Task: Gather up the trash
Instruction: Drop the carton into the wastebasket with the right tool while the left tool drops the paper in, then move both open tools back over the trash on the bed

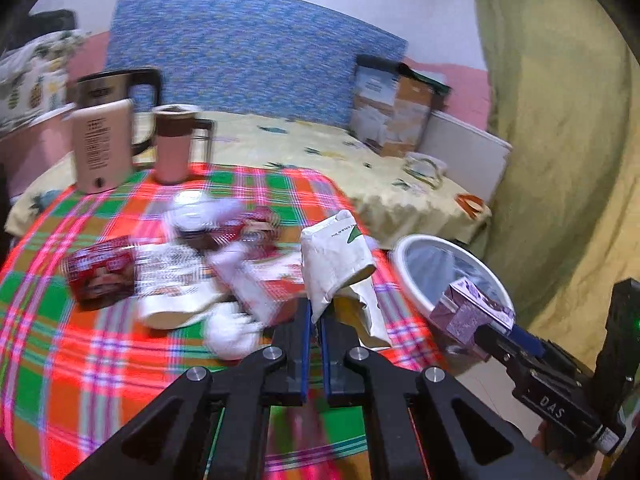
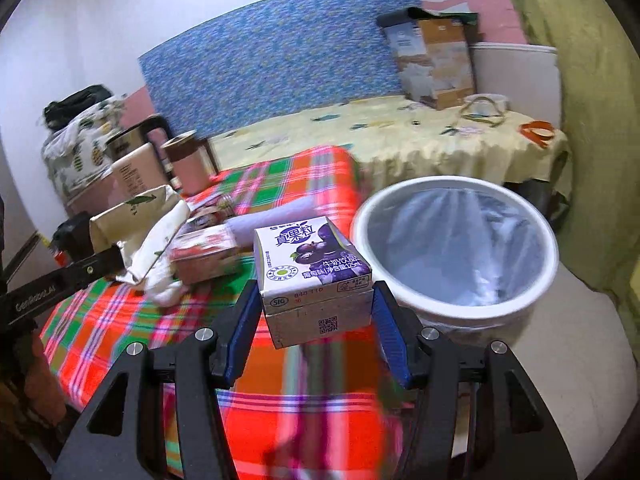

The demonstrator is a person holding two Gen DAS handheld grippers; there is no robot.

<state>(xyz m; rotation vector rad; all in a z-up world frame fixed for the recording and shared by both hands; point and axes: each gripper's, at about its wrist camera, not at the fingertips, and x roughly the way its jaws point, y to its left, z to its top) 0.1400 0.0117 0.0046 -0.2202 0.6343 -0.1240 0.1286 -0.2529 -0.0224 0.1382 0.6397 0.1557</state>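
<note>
My left gripper (image 1: 316,312) is shut on a crumpled white paper bag (image 1: 336,260) and holds it above the plaid table; the bag also shows in the right wrist view (image 2: 136,236). My right gripper (image 2: 316,304) is shut on a purple grape milk carton (image 2: 316,276) at the table's right edge, next to a white trash bin (image 2: 456,240) with a clear liner. The carton (image 1: 472,312) shows over the bin's rim (image 1: 404,276) in the left wrist view. Red packets (image 1: 100,276) and white crumpled paper (image 1: 232,332) lie on the tablecloth.
A pink kettle (image 1: 104,144) and a pink mug (image 1: 176,144) stand at the table's far left. Behind is a bed with a yellow sheet (image 1: 320,152), a cardboard box (image 1: 392,108) and a blue headboard. A green curtain (image 1: 560,120) hangs on the right.
</note>
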